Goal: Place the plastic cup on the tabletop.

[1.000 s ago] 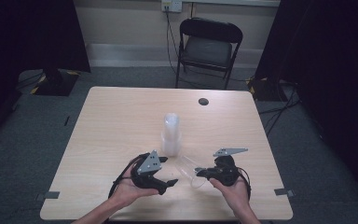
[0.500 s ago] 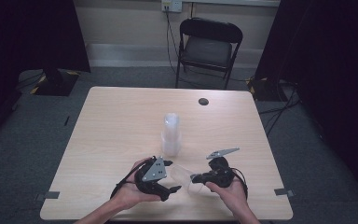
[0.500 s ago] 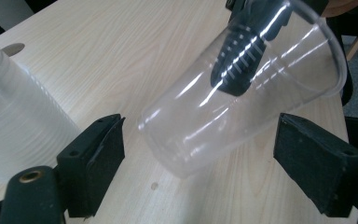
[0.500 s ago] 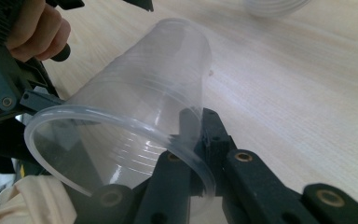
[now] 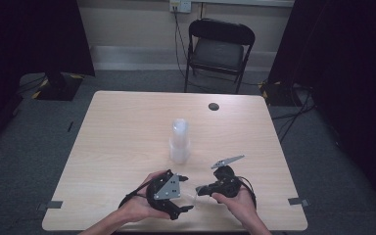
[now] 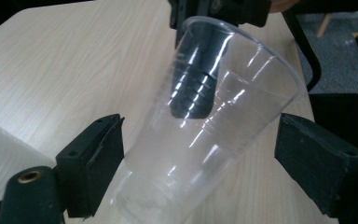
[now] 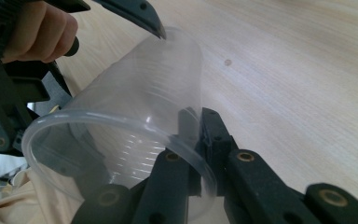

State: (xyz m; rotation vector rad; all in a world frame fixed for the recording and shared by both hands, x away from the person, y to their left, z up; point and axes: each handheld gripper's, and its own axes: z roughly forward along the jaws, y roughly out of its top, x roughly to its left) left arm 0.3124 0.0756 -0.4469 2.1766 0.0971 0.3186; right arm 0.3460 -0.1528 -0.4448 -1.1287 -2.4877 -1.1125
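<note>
Cup (image 6: 214, 116) of thin clear plastic, light, slippery and easily crushed, hangs tilted above the desk (image 5: 127, 127), pinched at its rim wall by the right tool (image 7: 196, 140). Left tool (image 6: 200, 163) stands spread around its base; grip there gently.

Pale wood-grain table (image 5: 117, 137), square-cornered, set on grey carpet. Bearing a stack of clear plastic cups (image 5: 179, 141) upright near its middle. Also a small dark round disc (image 5: 213, 106), flat on the top, well beyond the stack and off toward the far right corner. Otherwise plain board around the stack on the far, left and right sides. Strips of grey tape (image 5: 54, 204) on the carpet by the near corners, well short of the stack.
</note>
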